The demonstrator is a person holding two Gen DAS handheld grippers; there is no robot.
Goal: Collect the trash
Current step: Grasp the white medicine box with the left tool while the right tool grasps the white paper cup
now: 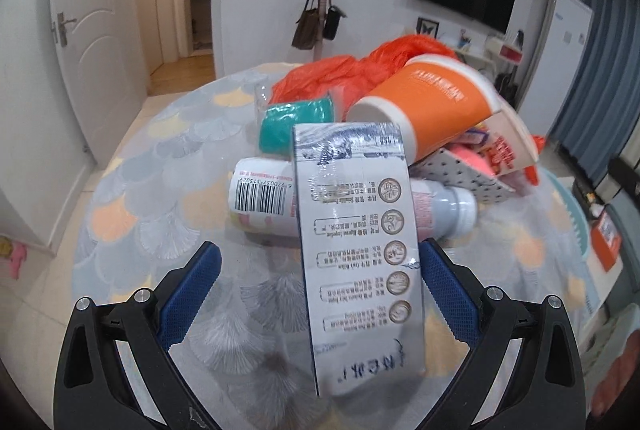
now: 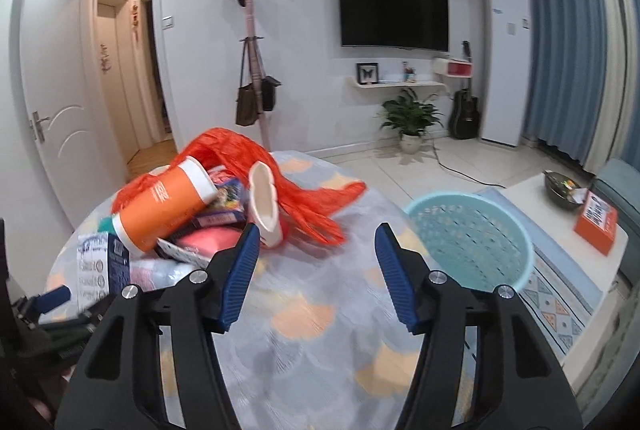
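Observation:
My left gripper (image 1: 320, 262) is open, its blue pads wide apart. A grey milk carton (image 1: 356, 250) stands between them, close to the right pad, with a clear gap on the left. Behind the carton lie a white bottle (image 1: 264, 197), a teal roll (image 1: 294, 123), an orange paper cup (image 1: 432, 101) and an orange plastic bag (image 1: 360, 65). My right gripper (image 2: 316, 258) is open and empty above the tablecloth (image 2: 312, 314). The trash pile is to its left: the orange cup (image 2: 168, 205), the orange bag (image 2: 304, 189) and the carton (image 2: 100, 266). A light blue basket (image 2: 472, 242) stands on the floor to the right.
The round table (image 1: 160, 165) has a scale-patterned cloth. A low white table (image 2: 568, 230) with an orange box (image 2: 596, 222) is on the right. A coat stand (image 2: 252, 41), a door (image 2: 56, 101) and a potted plant (image 2: 412, 117) stand at the far wall.

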